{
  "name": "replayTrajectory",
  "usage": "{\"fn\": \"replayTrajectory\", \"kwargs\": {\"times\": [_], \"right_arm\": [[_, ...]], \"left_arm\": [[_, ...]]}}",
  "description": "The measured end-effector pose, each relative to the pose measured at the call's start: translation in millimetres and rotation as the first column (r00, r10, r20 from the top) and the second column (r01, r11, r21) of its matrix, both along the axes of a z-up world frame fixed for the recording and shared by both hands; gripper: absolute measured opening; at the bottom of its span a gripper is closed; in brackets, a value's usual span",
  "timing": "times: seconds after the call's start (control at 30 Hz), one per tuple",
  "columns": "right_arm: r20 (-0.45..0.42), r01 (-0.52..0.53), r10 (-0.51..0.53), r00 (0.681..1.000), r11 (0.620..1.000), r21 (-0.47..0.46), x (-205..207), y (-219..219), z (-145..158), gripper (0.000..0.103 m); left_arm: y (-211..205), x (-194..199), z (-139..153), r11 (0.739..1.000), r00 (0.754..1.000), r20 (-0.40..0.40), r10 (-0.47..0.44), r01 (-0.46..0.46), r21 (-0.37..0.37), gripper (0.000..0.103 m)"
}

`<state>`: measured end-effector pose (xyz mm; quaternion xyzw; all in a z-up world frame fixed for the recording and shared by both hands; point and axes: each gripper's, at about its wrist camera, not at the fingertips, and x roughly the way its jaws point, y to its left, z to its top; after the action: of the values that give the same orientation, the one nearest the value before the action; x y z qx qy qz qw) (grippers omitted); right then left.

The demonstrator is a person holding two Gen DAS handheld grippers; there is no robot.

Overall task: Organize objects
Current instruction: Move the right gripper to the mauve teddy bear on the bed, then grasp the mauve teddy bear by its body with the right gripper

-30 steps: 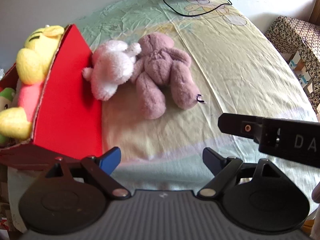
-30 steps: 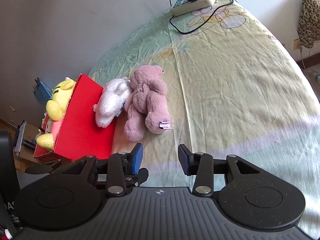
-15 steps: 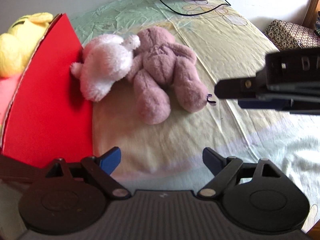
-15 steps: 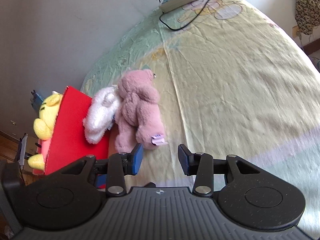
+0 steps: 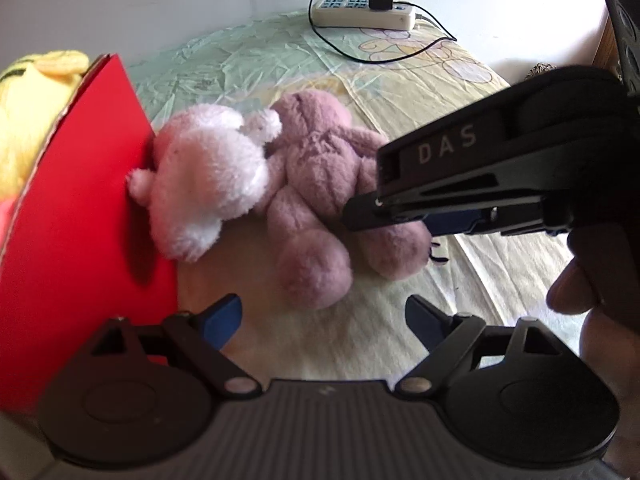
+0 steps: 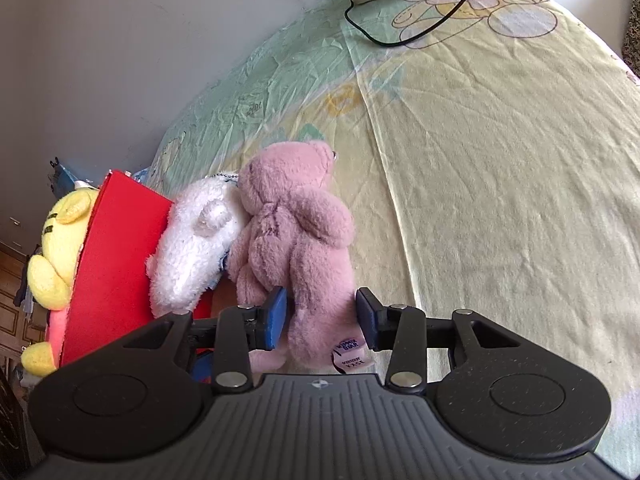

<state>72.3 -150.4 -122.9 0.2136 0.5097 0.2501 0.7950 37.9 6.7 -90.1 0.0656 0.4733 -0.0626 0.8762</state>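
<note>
Your right gripper [image 6: 320, 316] is down at the pink bear [image 6: 296, 232], and one leg of the bear lies between its two fingers. The left pad touches the fur or is just beside it; at the right pad a small gap shows, so the jaws are not yet pressed on the leg. Whether the left pad really pushes, you cannot tell from this view. In the left wrist view the same gripper [image 5: 360, 216] comes in from 3 o'clock, and its tips lie over the bear's [image 5: 320, 184] far leg.

Your left gripper [image 5: 322, 318] is released, with jaws wide and nothing between them. It hangs over the bare sheet [image 5: 360, 332], and the bear is at 12 o'clock from it.

The bear lies on the sheet [image 6: 500, 180]. The white plush [image 6: 196, 248] touches it at 9 o'clock and leans on the wall of the red box [image 6: 116, 264]. A yellow plush [image 6: 60, 248] sits inside the box, at 9 o'clock in the right wrist view.

A power strip [image 5: 362, 14] with a black cable lies at 12 o'clock, well apart from the toys, at the far edge of the sheet.
</note>
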Motion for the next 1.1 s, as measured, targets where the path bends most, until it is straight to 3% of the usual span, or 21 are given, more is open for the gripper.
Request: {"fn": "replayTrajectory", "kwargs": {"times": [0.03,0.1,0.43,0.83,1.0,1.1], "right_arm": [[0.000,0.008,-0.008,1.000,1.000,0.013,0.3,-0.2,-0.9,0.042],[-0.008,0.011,-0.011,1.000,1.000,0.006,0.0,-1.6,-1.1,0.031],[-0.029,0.079,-0.078,0.997,0.997,0.024,-31.9,-47.9,4.5,0.029],[-0.086,0.138,-0.137,0.987,0.990,0.014,-88.8,-108.3,6.1,0.030],[-0.074,0.134,-0.132,0.988,0.991,0.022,-95.0,-118.6,10.1,0.034],[-0.069,0.145,-0.142,0.987,0.988,0.046,-90.1,-123.8,12.7,0.039]], "left_arm": [[0.2,1.9,0.1,1.000,1.000,0.000,-0.003,0.003,-0.007,0.087],[0.8,5.5,1.5,1.000,1.000,-0.001,-0.011,0.011,-0.019,0.087],[-21.5,-5.9,6.9,0.983,0.988,-0.023,-0.153,0.150,-0.102,0.087],[-62.6,-57.9,10.8,0.922,0.930,-0.058,-0.363,0.350,-0.168,0.087],[-68.4,-49.6,9.8,0.920,0.929,-0.074,-0.361,0.342,-0.194,0.087],[-63.7,-37.5,8.9,0.918,0.935,-0.100,-0.340,0.307,-0.252,0.087]]}}
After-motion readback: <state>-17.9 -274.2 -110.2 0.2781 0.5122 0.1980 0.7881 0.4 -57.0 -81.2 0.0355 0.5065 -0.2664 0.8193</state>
